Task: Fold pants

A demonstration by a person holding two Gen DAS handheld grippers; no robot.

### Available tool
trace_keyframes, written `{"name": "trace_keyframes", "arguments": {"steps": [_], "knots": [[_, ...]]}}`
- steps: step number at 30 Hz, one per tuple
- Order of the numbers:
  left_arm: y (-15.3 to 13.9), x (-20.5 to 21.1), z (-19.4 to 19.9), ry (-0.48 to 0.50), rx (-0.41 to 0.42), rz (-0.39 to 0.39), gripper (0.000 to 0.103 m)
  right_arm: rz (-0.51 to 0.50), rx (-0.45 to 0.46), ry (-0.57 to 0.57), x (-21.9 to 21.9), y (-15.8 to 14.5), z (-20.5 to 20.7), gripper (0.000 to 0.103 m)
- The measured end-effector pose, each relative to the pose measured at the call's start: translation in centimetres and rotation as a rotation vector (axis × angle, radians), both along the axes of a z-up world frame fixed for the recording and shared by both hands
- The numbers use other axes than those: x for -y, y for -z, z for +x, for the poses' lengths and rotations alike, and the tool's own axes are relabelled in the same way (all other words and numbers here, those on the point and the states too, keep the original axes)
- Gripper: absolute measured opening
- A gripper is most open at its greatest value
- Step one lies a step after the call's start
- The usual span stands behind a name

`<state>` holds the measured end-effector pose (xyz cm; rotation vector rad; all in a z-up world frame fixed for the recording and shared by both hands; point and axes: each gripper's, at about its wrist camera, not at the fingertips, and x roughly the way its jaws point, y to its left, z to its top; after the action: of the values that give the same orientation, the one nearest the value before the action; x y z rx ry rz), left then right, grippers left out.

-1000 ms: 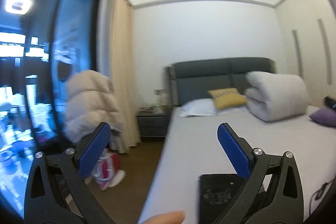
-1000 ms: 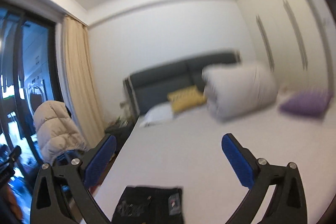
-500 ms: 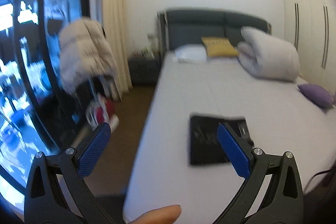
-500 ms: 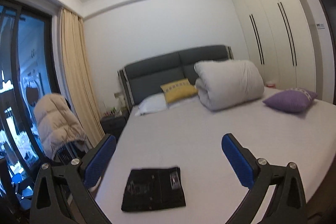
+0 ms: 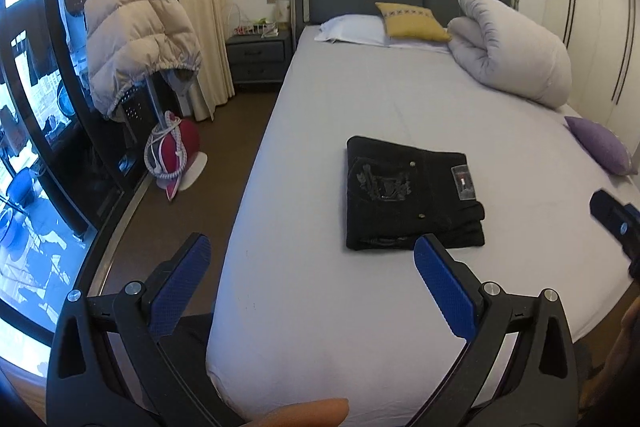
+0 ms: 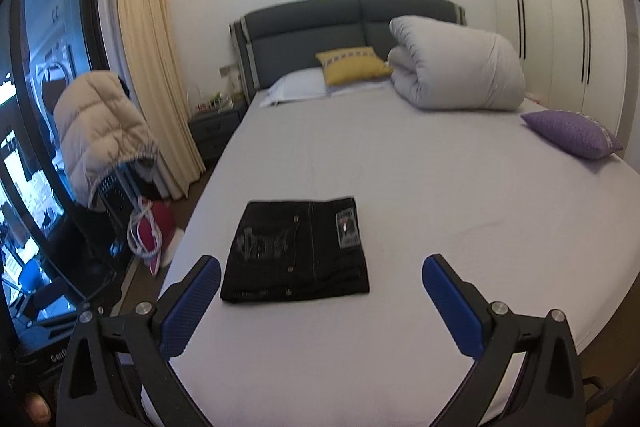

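The black jeans (image 5: 412,193) lie already folded into a thick, squarish packet on the grey bed (image 5: 320,307), toward its foot and nearer its left edge than its right, with the waistband patch facing up. Denim like this is likely heavy for its bulk and fairly stiff, yet the stacked layers are loose and would slide apart if pinched by one layer only; a sound hold would take the whole thickness at a folded edge or corner, one tong at each side. The left gripper (image 5: 312,279) hangs released, jaws spread wide, above the foot edge, clear of the packet's near edge. The right gripper (image 6: 320,297) is likewise spread and empty, the jeans lying just beyond its left finger.
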<state>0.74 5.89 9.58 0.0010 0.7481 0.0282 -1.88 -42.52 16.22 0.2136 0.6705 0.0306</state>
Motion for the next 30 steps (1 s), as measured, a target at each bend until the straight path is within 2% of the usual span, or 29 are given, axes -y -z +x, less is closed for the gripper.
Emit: {"name": "trace_keyframes", "arguments": {"steps": [11,30], "knots": [[1.4,-0.6,2.6,-0.015,-0.050,0.002,0.103,-0.026,-0.056,-0.014,-0.2,1.5,1.0,0.103],[1.9,-0.3,3.2,-0.011,-0.066,0.005,0.103,-0.051,-0.130,-0.026,-0.4,3.0,2.0,0.103]]}}
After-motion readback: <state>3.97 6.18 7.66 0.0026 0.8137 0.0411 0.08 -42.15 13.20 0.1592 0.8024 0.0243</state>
